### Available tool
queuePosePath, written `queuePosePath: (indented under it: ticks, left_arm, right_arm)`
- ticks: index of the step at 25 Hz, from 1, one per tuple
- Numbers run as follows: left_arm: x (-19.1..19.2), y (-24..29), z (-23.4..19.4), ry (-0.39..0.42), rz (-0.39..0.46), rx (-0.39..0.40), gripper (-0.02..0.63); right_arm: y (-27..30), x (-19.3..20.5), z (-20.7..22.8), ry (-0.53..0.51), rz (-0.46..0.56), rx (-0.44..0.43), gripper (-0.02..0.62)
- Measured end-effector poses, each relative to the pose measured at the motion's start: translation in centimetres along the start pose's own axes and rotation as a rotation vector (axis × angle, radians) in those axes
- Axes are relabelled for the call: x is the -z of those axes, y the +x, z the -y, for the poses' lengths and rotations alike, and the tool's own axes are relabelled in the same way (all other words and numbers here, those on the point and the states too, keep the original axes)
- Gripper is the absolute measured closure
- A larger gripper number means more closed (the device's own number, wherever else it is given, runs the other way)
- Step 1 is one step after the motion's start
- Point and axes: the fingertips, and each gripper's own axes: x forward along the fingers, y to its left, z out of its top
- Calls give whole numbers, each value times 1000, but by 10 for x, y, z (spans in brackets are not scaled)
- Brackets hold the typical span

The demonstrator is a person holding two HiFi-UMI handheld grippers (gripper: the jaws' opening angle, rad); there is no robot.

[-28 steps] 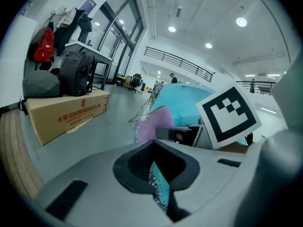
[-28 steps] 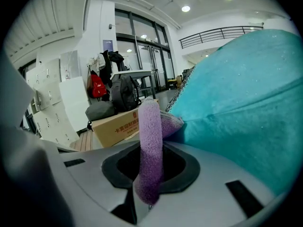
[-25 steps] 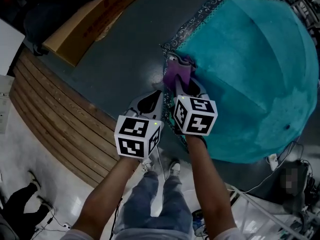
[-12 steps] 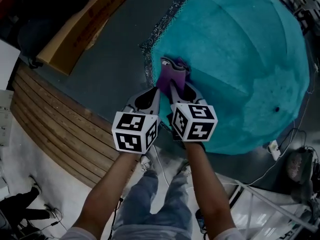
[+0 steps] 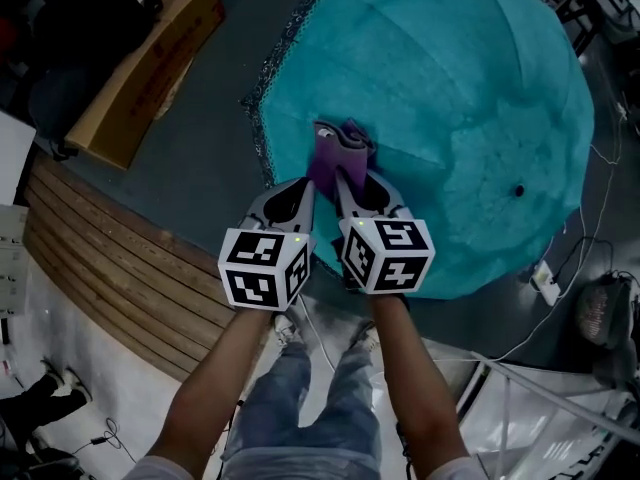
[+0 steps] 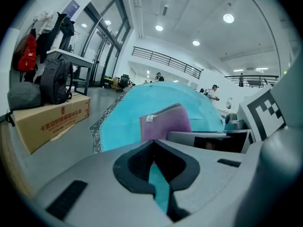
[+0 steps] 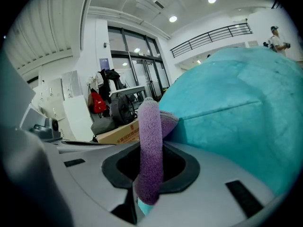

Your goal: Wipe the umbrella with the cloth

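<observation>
Cloth [image 5: 340,153] slid inward over umbrella [image 5: 450,98] — grey floor [image 5: 215,118].

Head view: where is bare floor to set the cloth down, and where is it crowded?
Bare: grey floor between cardboard box and umbrella edge, plus the wooden slats. Crowded: power strip and bag right of umbrella.

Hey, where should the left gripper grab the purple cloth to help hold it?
Probably the cloth's left edge near the white tag, coming in from the left. The right gripper pinches its near end, and the rest lies against the umbrella, so that raised edge is the free part facing the shut left gripper.
</observation>
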Motion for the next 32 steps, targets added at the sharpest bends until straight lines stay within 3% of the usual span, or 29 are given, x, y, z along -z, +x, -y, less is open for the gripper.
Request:
queuePosePath:
  ticks: [15, 32]
  left_arm:
    - [-11, 22, 114, 82, 3, 52, 600]
    - [-10, 62, 246, 159, -23, 165, 600]
  right_arm:
    - [-93, -24, 80, 54, 82, 20, 518]
    - [-192, -38, 198, 127, 162, 147, 518]
